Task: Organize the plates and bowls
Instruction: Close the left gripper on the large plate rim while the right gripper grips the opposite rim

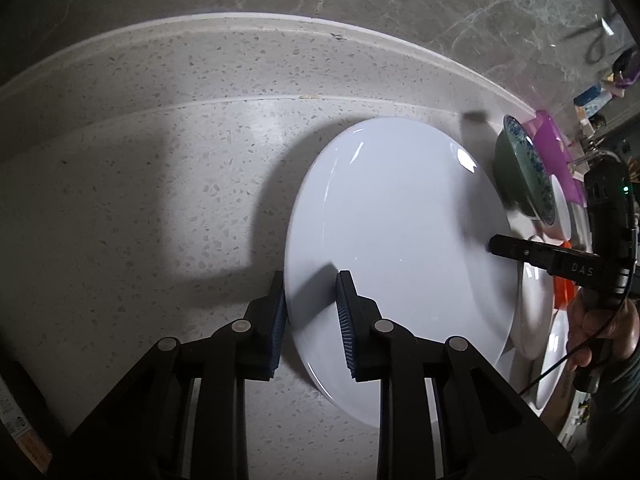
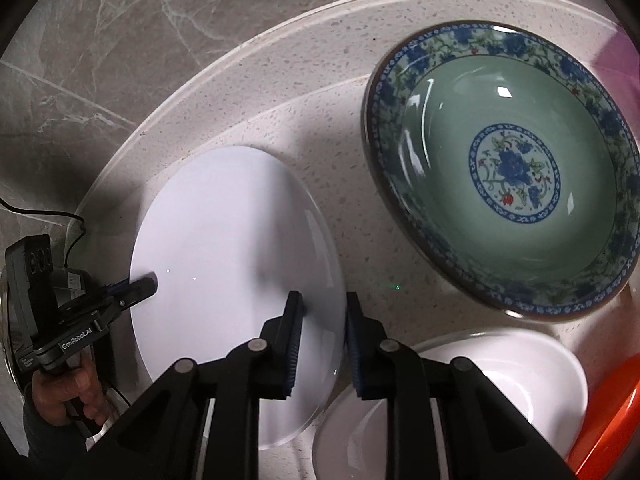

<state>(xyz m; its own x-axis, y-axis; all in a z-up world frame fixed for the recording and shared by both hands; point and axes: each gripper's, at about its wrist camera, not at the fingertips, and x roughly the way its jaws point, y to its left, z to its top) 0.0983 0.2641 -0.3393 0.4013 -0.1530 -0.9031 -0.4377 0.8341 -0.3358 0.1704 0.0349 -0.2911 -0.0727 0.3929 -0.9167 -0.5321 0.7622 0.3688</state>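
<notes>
Left gripper: my left gripper (image 1: 311,322) straddles the near rim of the large white plate (image 1: 396,248), one pad under the edge and one over the face; a gap shows between the upper pad and the plate, so I read it as spread, not pinching.
Right gripper: my right gripper (image 2: 322,344) straddles the opposite rim of the same white plate (image 2: 232,264), pads on either side of the edge and parted; I cannot tell whether either pad touches.
White plate: it lies on the speckled countertop (image 1: 140,208), near the raised back ledge.
Green bowl: the green floral bowl (image 2: 504,168) with a blue patterned rim sits just beside the plate, tilted toward the right camera.
White bowl: a white bowl (image 2: 500,392) sits close under the right gripper, its rim near the plate's edge.
Edges: an orange item (image 2: 612,412) borders the white bowl; something purple (image 1: 554,152) sits behind the green bowl, possibly a plastic tray.
</notes>
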